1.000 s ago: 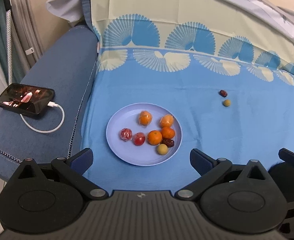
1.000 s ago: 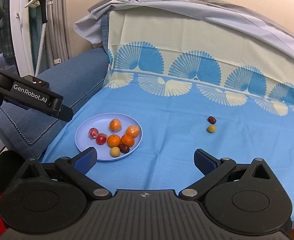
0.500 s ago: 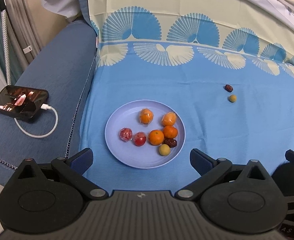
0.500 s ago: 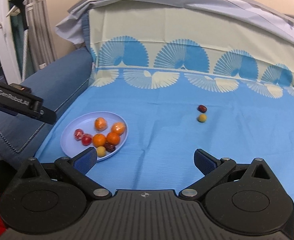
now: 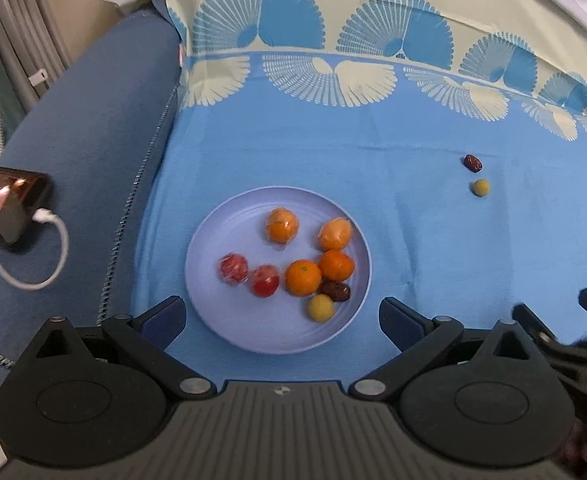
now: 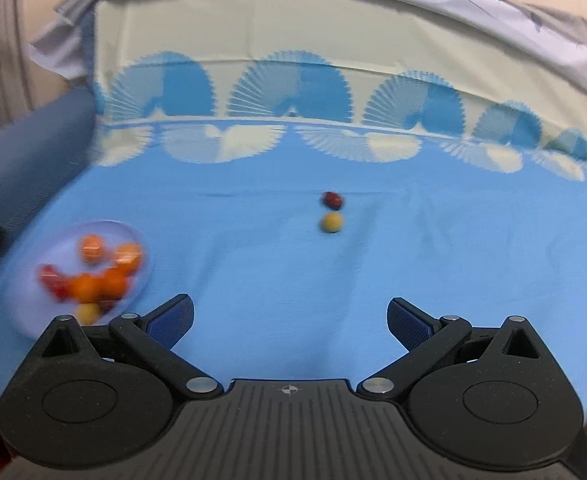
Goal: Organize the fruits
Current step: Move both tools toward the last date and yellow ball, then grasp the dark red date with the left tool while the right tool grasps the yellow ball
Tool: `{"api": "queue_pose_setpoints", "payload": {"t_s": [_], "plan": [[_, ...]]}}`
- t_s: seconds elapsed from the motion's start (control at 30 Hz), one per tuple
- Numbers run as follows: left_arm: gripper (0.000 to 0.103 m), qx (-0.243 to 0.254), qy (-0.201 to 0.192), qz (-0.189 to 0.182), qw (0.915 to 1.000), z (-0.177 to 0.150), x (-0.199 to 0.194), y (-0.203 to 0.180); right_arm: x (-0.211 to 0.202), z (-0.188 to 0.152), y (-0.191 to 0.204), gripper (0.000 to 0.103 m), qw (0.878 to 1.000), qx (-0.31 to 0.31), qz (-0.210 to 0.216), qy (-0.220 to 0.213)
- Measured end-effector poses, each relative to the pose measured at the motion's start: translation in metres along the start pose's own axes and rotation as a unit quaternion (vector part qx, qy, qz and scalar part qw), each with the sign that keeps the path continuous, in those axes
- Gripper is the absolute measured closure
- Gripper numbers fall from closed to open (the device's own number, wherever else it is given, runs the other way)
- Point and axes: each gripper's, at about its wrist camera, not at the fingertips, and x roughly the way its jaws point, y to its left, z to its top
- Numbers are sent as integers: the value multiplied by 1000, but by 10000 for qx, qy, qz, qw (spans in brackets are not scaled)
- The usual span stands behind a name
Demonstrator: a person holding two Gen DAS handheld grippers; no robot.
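Observation:
A lilac plate (image 5: 221,236) lies on the blue cloth and holds several oranges (image 5: 303,277), two red wrapped fruits (image 5: 233,268), a dark date and a small yellow fruit (image 5: 320,308). My left gripper (image 5: 282,315) hovers open over the plate's near rim, empty. Farther right on the cloth lie a loose dark date (image 5: 473,163) and a loose yellow fruit (image 5: 480,187). In the right wrist view the same date (image 6: 332,199) and yellow fruit (image 6: 331,222) lie ahead of my open, empty right gripper (image 6: 289,318). The plate (image 6: 25,320) is blurred at the left.
A blue sofa arm (image 5: 85,152) borders the cloth on the left, with a phone (image 5: 1,204) and white charging cable (image 5: 33,264) on it. The patterned cloth climbs the backrest (image 6: 293,92). The right gripper's body (image 5: 565,336) shows at the left wrist view's right edge.
The left gripper has moved forward toward the plate. The right gripper has swung right, so the loose date and yellow fruit now sit ahead of it; its view is motion-blurred.

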Motion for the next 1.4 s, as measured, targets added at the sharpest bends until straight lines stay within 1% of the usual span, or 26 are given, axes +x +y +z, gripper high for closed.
{"api": "queue_pose_setpoints", "payload": {"t_s": [0.2, 0.27, 0.4, 0.43, 0.47, 0.5, 0.53, 0.57, 0.6, 0.67, 0.77, 0.8, 0.9, 0.97, 1.03, 1.07, 1.17, 1.27, 1.33, 1.37, 1.4], "plan": [[0, 44, 155, 26, 9999, 32, 30, -18, 110, 13, -29, 1, 9991, -202, -349, -101], [0, 119, 189, 47, 9997, 42, 41, -25, 143, 21, -39, 1, 9993, -172, -301, -118], [0, 280, 331, 122, 9990, 63, 70, -42, 196, 33, -49, 1, 9984, -387, -305, -289], [0, 295, 389, 113, 9987, 70, 80, -47, 208, 35, -52, 1, 9987, -354, -285, -221], [0, 300, 429, 103, 9986, 75, 88, -52, 219, 39, -56, 1, 9995, -254, -197, -19], [0, 304, 454, 95, 9985, 81, 95, -57, 222, 42, -63, 1, 10000, -64, -43, -9], [0, 322, 458, 83, 9984, 89, 105, -65, 223, 44, -71, 1, 9998, 112, -136, -28], [0, 350, 444, 67, 9984, 95, 112, -74, 223, 44, -74, 1, 9992, 152, -365, 8], [0, 388, 427, 39, 9983, 102, 120, -83, 223, 44, -82, 1, 9986, 203, -495, 23], [0, 494, 359, -104, 9981, 118, 139, -108, 223, 45, -98, 1, 9973, 372, -630, 60], [0, 602, 190, -552, 9965, 139, 167, -148, 226, 47, -117, 1, 9921, 478, -1160, -5], [0, 604, 149, -703, 9956, 145, 178, -162, 226, 47, -124, 1, 9900, 593, -1278, -2], [0, 772, 128, -995, 9920, 158, 204, -199, 227, 45, -136, 1, 9886, 853, -1241, 84], [0, 995, 126, -1167, 9881, 163, 219, -224, 225, 44, -138, 1, 9871, 880, -1336, 101], [0, 1164, 228, -1486, 9818, 167, 236, -242, 225, 43, -139, 1, 9843, 1025, -1434, 95], [0, 1198, 297, -1573, 9798, 167, 243, -248, 226, 43, -139, 1, 9840, 1023, -1454, 107], [0, 1085, 533, -1498, 9813, 170, 261, -260, 226, 42, -134, 1, 9840, 900, -1538, 74], [0, 1011, 570, -1405, 9833, 171, 265, -263, 225, 44, -135, 2, 9828, 991, -1556, 95], [1, 1197, 555, -1326, 9824, 169, 263, -266, 222, 44, -134, 13, 9833, 1100, -1451, 62], [9, 1249, 455, -1289, 9827, 168, 260, -267, 219, 44, -130, 39, 9848, 1042, -1389, -20], [33, 1285, 313, -1246, 9833, 166, 255, -266, 215, 44, -125, 76, 9861, 910, -1386, -103]]}}
